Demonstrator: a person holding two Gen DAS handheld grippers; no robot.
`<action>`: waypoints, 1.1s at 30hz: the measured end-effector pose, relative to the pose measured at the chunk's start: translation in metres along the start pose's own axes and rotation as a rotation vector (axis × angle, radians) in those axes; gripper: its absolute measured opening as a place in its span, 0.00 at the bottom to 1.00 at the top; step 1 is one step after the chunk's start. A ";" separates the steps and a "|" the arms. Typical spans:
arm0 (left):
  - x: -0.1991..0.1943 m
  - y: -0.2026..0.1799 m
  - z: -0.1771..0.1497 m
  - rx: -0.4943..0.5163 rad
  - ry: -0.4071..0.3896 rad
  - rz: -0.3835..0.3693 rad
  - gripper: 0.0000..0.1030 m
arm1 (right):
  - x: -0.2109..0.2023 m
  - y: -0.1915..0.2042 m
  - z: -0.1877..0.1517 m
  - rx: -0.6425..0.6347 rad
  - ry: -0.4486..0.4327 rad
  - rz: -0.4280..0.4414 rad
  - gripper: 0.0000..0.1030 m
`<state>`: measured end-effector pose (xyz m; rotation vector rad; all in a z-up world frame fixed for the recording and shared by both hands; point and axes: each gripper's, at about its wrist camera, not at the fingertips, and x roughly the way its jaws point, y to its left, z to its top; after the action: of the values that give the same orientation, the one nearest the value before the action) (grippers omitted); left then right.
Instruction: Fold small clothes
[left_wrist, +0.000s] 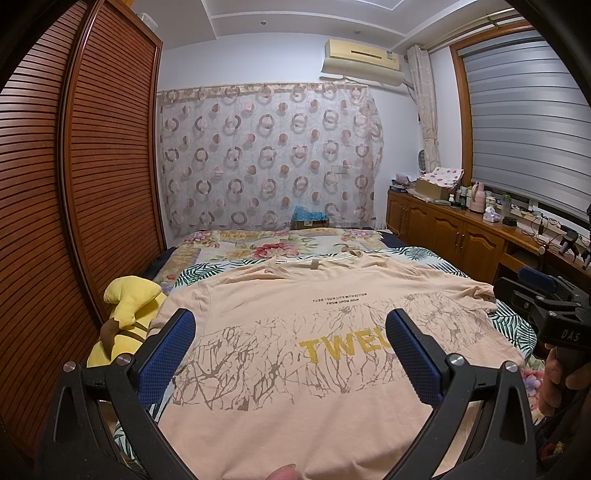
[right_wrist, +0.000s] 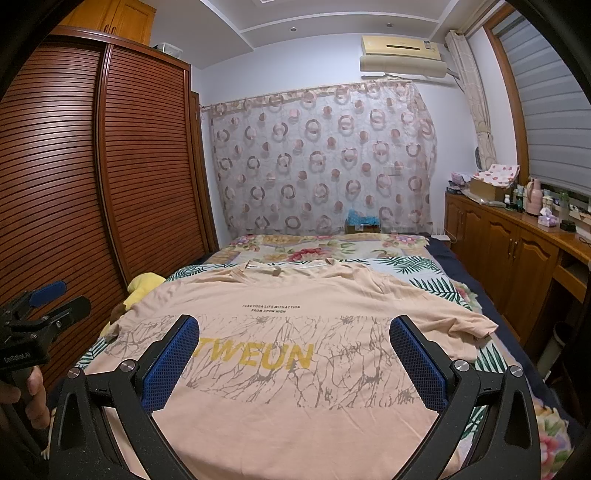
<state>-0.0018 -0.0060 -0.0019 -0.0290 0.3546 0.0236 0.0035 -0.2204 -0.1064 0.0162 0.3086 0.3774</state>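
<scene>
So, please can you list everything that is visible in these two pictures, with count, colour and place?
T-shirt: one, peach with yellow letters, spread flat on the bed.
Bed cover: one, floral and leaf print, under the T-shirt.
Plush toy: one, yellow, left edge of bed.
Wardrobe: one, brown slatted doors, left wall.
Curtain: one, circle pattern, far wall.
Air conditioner: one, cream, high on far wall.
Cabinets: one row, wooden, right side, cluttered top.
Blinds: grey, right window.
Left gripper: open above the shirt.
Right gripper: open above the shirt.
</scene>
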 end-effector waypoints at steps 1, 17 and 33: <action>0.000 0.001 -0.002 -0.003 0.002 0.000 1.00 | 0.000 0.000 0.000 0.000 0.000 0.000 1.00; 0.030 0.055 -0.023 -0.046 0.090 0.036 1.00 | 0.028 -0.004 -0.005 -0.001 0.085 0.010 1.00; 0.056 0.132 -0.042 -0.121 0.203 0.115 1.00 | 0.077 -0.003 0.020 -0.097 0.206 0.092 1.00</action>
<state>0.0325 0.1257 -0.0640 -0.1314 0.5569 0.1570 0.0789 -0.1945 -0.1098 -0.1046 0.4937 0.4858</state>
